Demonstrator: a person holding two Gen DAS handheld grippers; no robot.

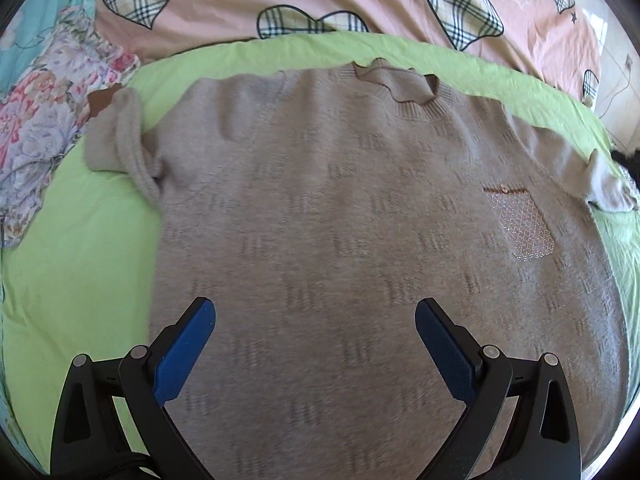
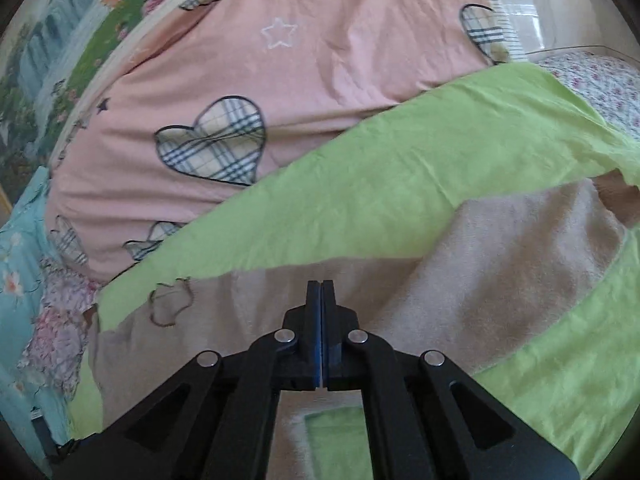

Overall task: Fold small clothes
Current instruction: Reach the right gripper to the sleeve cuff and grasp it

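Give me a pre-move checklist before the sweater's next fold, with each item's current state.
1. Sweater lies front up on the green sheet: ok.
2. Left sleeve flat: not ok, it is bunched and doubled over.
3. Left gripper open above the sweater body, nothing between its pads: ok.
4. Right gripper shut: ok.
5. Right gripper holding sweater fabric: cannot tell, the pads meet with nothing visible between them.
6. Floral cloth off the sweater: ok, it lies beside the sleeve.
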